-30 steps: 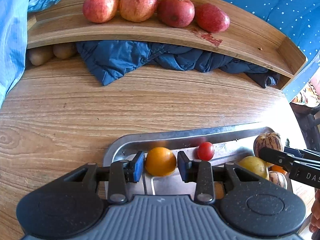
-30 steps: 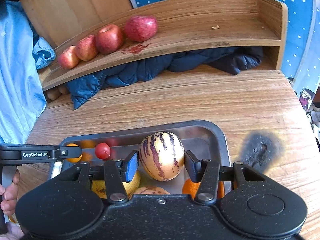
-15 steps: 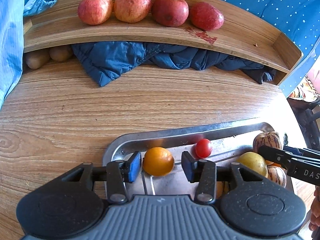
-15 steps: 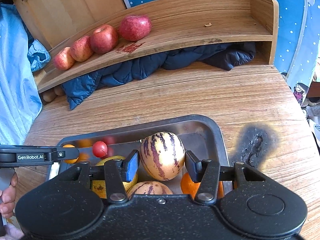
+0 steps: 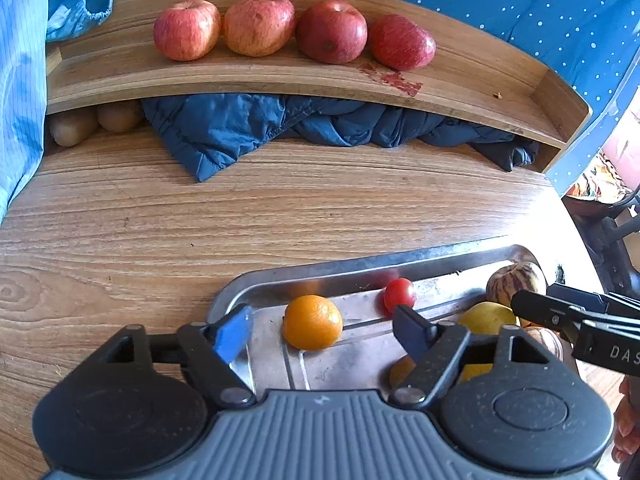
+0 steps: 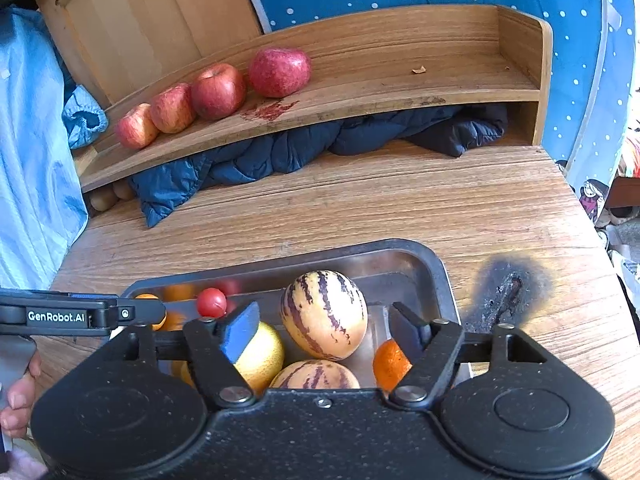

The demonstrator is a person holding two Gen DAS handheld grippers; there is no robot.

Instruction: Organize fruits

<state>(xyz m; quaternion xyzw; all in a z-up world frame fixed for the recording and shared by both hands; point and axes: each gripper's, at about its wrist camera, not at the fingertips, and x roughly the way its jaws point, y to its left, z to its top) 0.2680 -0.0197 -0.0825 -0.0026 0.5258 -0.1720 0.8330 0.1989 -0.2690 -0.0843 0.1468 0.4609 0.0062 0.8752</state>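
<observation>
**Steel tray of mixed fruit, both grippers spread wide**

Steel rectangular tray [image 5: 360, 268] sat on the wooden table [image 5: 160, 216], holding the loose fruit. Left gripper [image 5: 320, 328] hovered over the tray's left end, jaws wide apart, nothing between the pads; a round orange mandarin [image 5: 313, 322] lay on the tray floor in the gap, touching neither finger. Small red cherry tomato [image 5: 399, 294] sat just beside the right finger, near the tray's far wall.

Right gripper [image 6: 322, 326] was also spread wide, gripping nothing. A cream pepino melon with purple stripes [image 6: 324, 314] lay between its fingers, clear of both pads. Crowding it: a yellow round fruit [image 6: 262, 356] behind the blue left pad, a second striped melon [image 6: 316, 376] at the gripper body, a second orange mandarin [image 6: 390, 364] partly hidden by the right finger.

Four red apples [image 5: 296, 30] stood in a row on the curved wooden shelf [image 5: 248, 80]. Dark blue padded jacket [image 5: 248, 132] was stuffed under the shelf, spilling onto the table.

Only the left view showed two brown kiwis [image 5: 96, 122] clearly, under the shelf's left end. Only the right view showed a black burn mark [image 6: 508, 292] on the table right of the tray, and a person's fingers [image 6: 18, 396] on the left gripper's handle.
</observation>
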